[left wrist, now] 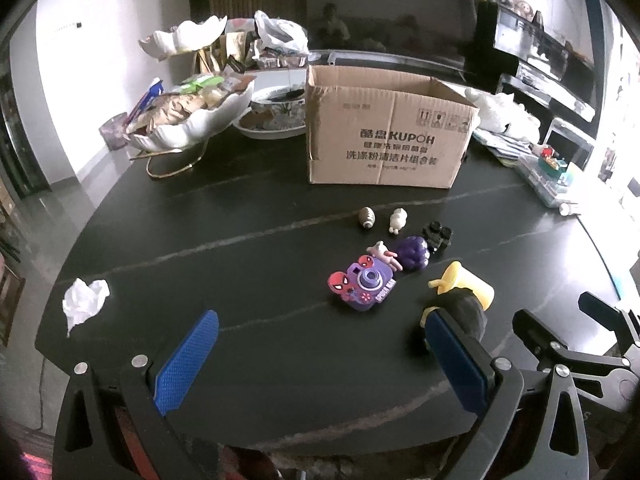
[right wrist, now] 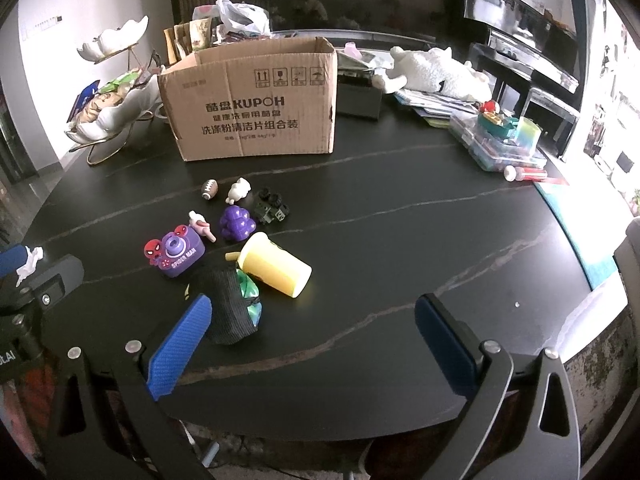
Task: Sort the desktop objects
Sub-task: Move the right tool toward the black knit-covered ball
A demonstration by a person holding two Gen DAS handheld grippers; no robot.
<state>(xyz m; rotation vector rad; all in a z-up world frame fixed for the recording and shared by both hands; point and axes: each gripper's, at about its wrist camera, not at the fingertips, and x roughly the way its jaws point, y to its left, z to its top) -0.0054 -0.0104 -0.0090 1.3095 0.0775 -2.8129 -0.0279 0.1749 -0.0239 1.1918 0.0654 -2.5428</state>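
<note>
An open cardboard box [left wrist: 384,140] [right wrist: 256,108] stands at the back of the black table [left wrist: 240,280] [right wrist: 400,240]. In front of it lie small toys: a purple Spider-Man toy camera [left wrist: 362,286] [right wrist: 176,254], purple grapes [left wrist: 414,254] [right wrist: 237,222], a yellow cup [left wrist: 464,284] [right wrist: 276,266], a black mesh pouch [left wrist: 466,316] [right wrist: 234,306], a small football [left wrist: 367,218] [right wrist: 209,189], a white figure [left wrist: 397,220] [right wrist: 239,190] and a black toy vehicle [left wrist: 438,234] [right wrist: 272,206]. My left gripper [left wrist: 320,344] is open and empty. My right gripper [right wrist: 316,332] is open and empty, its left finger beside the pouch.
A crumpled tissue [left wrist: 84,300] lies at the table's left. White shell bowls of snacks [left wrist: 188,120] [right wrist: 116,108] stand back left. A white plush [right wrist: 436,68], papers and a clear box of toys [right wrist: 500,140] sit at the back right.
</note>
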